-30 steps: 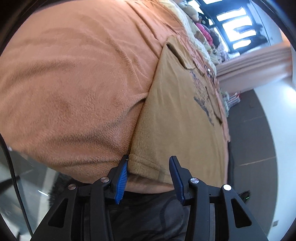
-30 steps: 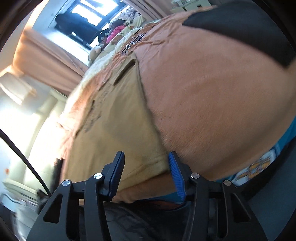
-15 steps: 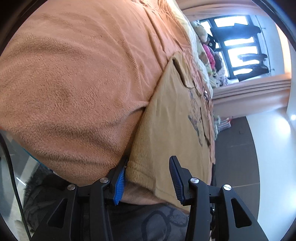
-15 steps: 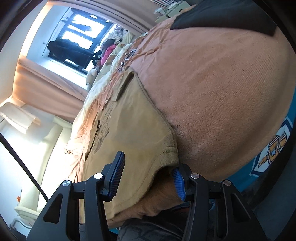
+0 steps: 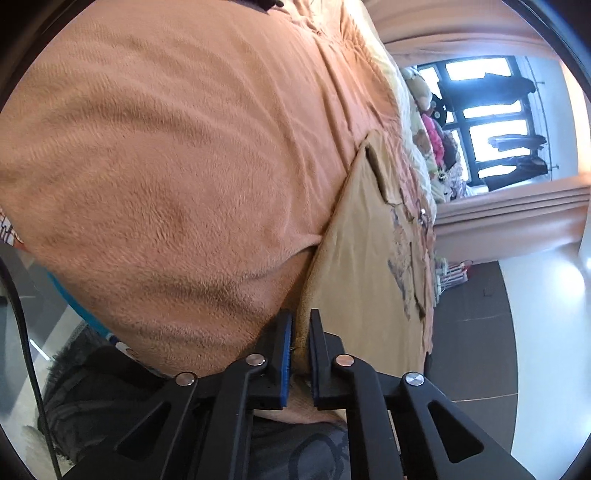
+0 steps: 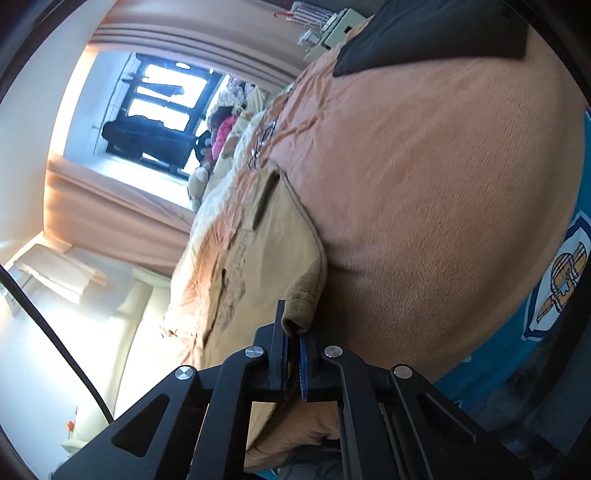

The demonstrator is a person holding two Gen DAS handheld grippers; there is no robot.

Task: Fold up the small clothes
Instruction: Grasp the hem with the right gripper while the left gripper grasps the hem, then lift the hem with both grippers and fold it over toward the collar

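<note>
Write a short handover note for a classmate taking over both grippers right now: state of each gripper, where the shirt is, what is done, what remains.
Left gripper: jaws have just closed on the near hem corner of the tan shirt.
Right gripper: jaws have just closed on the other near hem corner of the shirt.
Shirt lies flat on the orange blanket, print side up.
Done: both corners gripped.
Left: probably lift the hem and fold it toward the collar; no fold is made yet.

The tan cotton T-shirt's (image 5: pixel 369 258) hem corners vanish between the blue pads (image 5: pixel 286 354) of two black grippers. Its dark chest print (image 6: pixel 236 280) is too foreshortened to read. A black fabric piece (image 6: pixel 436 33) runs off the frame's top edge.
</note>
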